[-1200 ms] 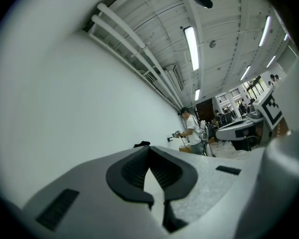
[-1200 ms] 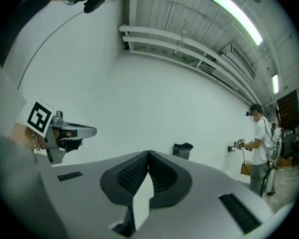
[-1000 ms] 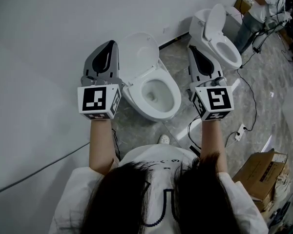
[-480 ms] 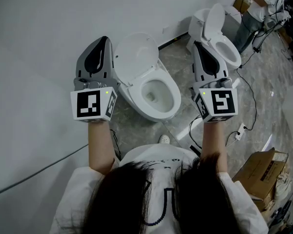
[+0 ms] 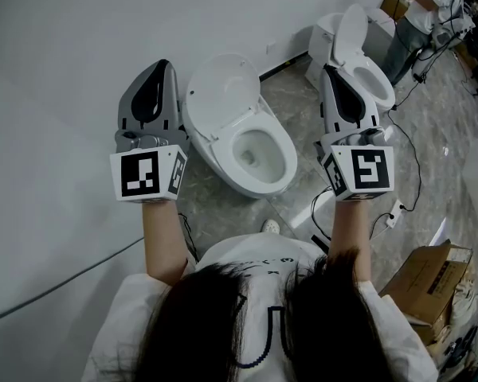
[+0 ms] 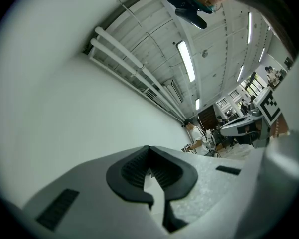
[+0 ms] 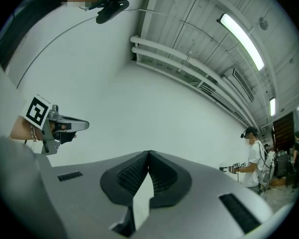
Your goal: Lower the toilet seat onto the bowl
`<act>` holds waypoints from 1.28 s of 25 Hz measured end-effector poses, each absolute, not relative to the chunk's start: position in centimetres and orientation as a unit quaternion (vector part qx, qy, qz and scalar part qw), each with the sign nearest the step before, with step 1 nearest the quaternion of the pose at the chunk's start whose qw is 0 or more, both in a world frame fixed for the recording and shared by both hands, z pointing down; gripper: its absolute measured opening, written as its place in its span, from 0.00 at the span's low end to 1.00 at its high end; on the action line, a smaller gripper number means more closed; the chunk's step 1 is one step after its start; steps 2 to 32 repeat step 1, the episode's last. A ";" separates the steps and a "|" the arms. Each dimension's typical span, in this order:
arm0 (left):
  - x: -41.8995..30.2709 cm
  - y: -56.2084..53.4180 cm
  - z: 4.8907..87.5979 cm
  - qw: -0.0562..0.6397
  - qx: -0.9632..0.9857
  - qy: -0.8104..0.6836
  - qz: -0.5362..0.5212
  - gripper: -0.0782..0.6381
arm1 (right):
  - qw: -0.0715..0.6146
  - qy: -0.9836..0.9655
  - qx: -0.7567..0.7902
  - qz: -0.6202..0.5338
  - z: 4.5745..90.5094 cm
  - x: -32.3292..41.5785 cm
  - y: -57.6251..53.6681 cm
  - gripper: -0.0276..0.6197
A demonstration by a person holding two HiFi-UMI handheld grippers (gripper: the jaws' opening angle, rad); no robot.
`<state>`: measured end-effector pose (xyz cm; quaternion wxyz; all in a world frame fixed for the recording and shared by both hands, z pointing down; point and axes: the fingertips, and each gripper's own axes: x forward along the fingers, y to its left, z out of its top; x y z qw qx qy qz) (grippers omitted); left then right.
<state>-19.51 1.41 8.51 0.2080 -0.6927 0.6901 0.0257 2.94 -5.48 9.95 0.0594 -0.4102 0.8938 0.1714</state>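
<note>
A white toilet stands on the floor in the middle of the head view, its bowl (image 5: 280, 151) open. Its seat and lid (image 5: 221, 90) are raised together and lean back toward the wall. My left gripper (image 5: 166, 64) hangs in the air to the left of the raised lid, apart from it, jaws shut and empty (image 6: 148, 148). My right gripper (image 5: 331, 70) is held to the right of the bowl, also apart from it, with its jaws closed tip to tip and nothing between them (image 7: 148, 153). Both gripper views look up at the white wall and ceiling.
A second toilet (image 5: 358, 54) with its lid up stands at the back right. A person (image 5: 430, 6) works beyond it. Cables (image 5: 406, 161) and a power strip (image 5: 392, 213) lie on the floor at right, near a cardboard box (image 5: 426, 281). The white wall (image 5: 64, 54) fills the left.
Both grippers have risen and shifted up the picture toward the wall, the left one drifting slightly left. Their jaws stayed shut. The seat and lid have not moved.
</note>
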 end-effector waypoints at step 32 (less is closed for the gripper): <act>-19.5 1.4 8.5 0.209 -0.692 0.690 0.025 0.12 | 0.060 0.893 -0.410 0.173 9.9 2.9 -5.4 0.08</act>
